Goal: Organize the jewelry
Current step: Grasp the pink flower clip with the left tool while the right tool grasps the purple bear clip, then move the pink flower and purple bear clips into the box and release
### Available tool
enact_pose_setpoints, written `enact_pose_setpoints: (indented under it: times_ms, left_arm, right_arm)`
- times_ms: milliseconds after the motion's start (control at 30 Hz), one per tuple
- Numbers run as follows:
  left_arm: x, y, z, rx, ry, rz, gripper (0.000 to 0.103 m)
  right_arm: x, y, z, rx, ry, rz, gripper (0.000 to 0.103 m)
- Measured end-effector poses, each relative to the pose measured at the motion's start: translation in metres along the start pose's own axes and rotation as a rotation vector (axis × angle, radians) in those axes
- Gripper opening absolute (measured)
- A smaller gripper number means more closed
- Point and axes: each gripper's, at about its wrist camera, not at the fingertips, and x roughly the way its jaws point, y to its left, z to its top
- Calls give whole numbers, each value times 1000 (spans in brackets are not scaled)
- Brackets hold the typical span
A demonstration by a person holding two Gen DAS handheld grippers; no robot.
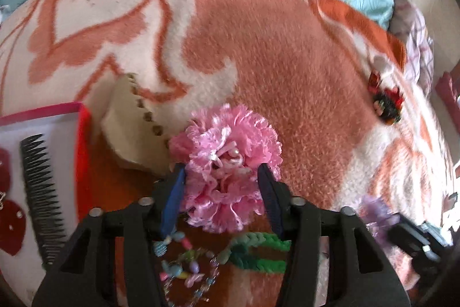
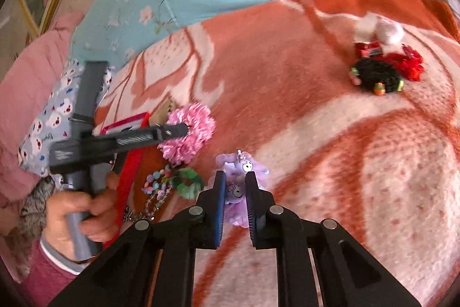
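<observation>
Here the left claw (image 1: 221, 171) is spread wide around a frilly pink scrunchie (image 1: 227, 160) that lies on the orange-and-cream blanket (image 1: 287, 62) covering the bed. The blue pads (image 1: 175, 192) sit on either side of the frills, and whether they press the fabric cannot be told. To its left, near the blanket's edge, stands a red-rimmed box (image 1: 82, 140) with a white floor; a black comb (image 1: 43, 197) lies inside with dark red pieces (image 1: 11, 223) that the frame cuts off. A tan scalloped piece (image 1: 132, 128) leans just beside the box, its nature hard to make out. Below the scrunchie, partly hidden behind the claw's frame, lie a beaded pastel bracelet (image 1: 178, 275) and a green braided band (image 1: 258, 252).

The right claw (image 2: 234, 177) holds a lilac scrunchie (image 2: 241, 192) with a small cartoon charm between its fingers; the gap is narrow, and the fabric fills it, so it appears clenched on it. Motion blur softens this view. Well apart, toward the far right side of the blanket, a black scrunchie (image 2: 376, 75) touches a red one (image 2: 408, 65), with a white fluffy piece (image 2: 382, 28) just behind. The left hand (image 2: 77, 215) grips the grey handle at the view's left edge.
</observation>
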Motion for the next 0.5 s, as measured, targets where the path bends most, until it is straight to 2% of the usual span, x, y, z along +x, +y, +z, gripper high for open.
enact_pose_setpoints:
  times_ms: [33,100,233,500]
  left_arm:
    - [2,-2,-1,7,6,-4,16]
    - [-2,-5,-7,26,-12,-4,13]
    - [-21,1,-17,13,-35,-35,8]
    - [-76,18,-40,-45,-113,-79,8]
  right_arm:
    - [-1,-2,0,6,-2,1,13]
    - [-4,-6,1,21,-11,5,13]
    - [-9,-8,3,37,-29,14,13]
    - [-19,11,2,7,-49,39,13]
